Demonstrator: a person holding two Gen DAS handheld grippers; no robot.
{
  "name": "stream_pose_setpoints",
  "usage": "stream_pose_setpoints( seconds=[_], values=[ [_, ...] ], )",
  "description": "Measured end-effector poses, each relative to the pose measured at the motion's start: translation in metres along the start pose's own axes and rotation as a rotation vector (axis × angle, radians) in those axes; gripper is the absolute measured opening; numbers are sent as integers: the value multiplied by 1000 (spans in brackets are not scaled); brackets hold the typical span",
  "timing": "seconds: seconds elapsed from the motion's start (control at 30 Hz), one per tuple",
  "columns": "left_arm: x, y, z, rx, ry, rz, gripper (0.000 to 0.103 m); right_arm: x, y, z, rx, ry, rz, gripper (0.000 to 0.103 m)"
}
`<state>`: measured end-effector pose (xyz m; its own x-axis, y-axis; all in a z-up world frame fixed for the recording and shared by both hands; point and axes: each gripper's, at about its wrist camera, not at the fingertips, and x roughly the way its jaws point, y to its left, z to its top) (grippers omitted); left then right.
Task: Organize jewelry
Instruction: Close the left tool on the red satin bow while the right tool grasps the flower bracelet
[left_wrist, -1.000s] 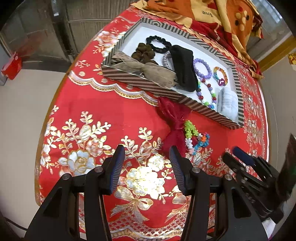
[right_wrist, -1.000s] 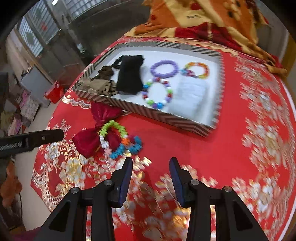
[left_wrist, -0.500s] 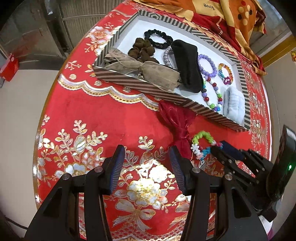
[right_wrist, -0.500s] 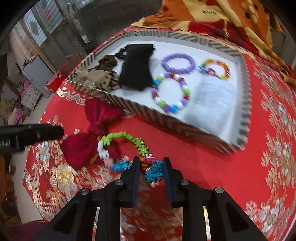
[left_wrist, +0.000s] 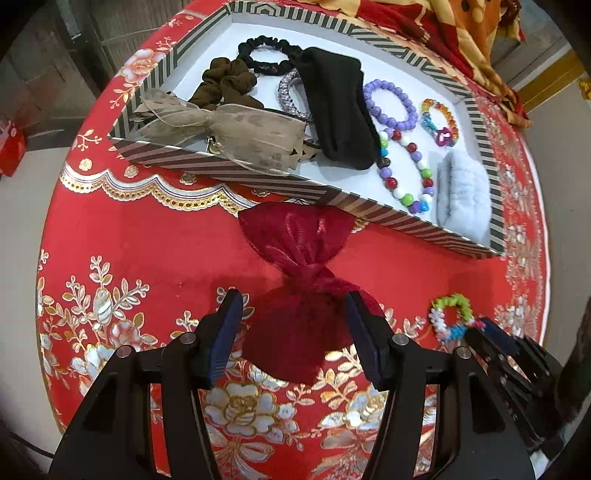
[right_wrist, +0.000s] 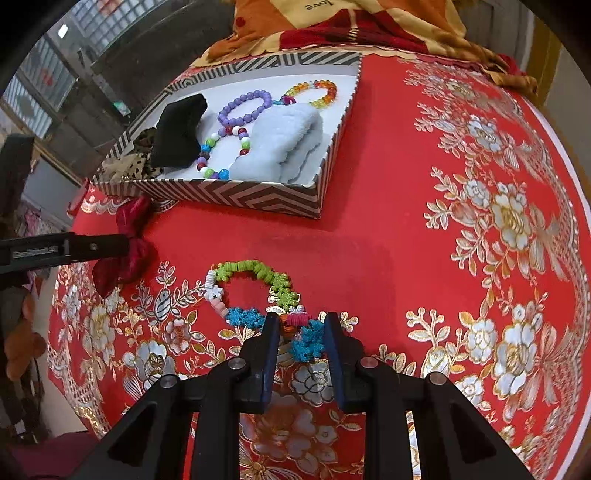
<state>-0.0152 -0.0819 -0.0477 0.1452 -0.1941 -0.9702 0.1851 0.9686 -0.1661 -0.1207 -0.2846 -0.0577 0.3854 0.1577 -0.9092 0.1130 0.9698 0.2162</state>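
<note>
Right tool pinches the multicoloured bracelet for lifting toward the striped tray, while left tool, jaws opening, straddles the red bow.

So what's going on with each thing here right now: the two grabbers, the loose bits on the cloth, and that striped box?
Left gripper: jaws opening wide, astride the red bow, not pressing it.
Right gripper: shut on the snowflake bracelet.
Red bow: lying on the tablecloth, outside the tray.
Snowflake bracelet: on the cloth, pinched at one side.
Striped tray: open, holding scrunchies, bead bracelets, a beige bow.
</note>
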Motion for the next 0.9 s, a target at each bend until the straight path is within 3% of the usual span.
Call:
stream_pose_setpoints(
  seconds=[0.2,0.27,0.33,0.37,0.63,0.9],
  values=[
    [8,-2,8,-16,-10,20,57,-1,1,-3,-11,-29,2,23],
    [9,-5,8,5,-21,27,55,2,1,-2,4,-39,21,19],
    [9,-7,7,21,-31,21,20,2,2,0,9,-37,31,15],
    [9,-8,7,29,-27,13,18,0,2,0,4,-40,35,13],
    [-20,0,-1,34,-83,-39,15,-39,14,13,-34,-123,77,13],
    [-60,0,2,40,-155,-45,15,-76,36,39,-112,-198,95,13]
  ],
)
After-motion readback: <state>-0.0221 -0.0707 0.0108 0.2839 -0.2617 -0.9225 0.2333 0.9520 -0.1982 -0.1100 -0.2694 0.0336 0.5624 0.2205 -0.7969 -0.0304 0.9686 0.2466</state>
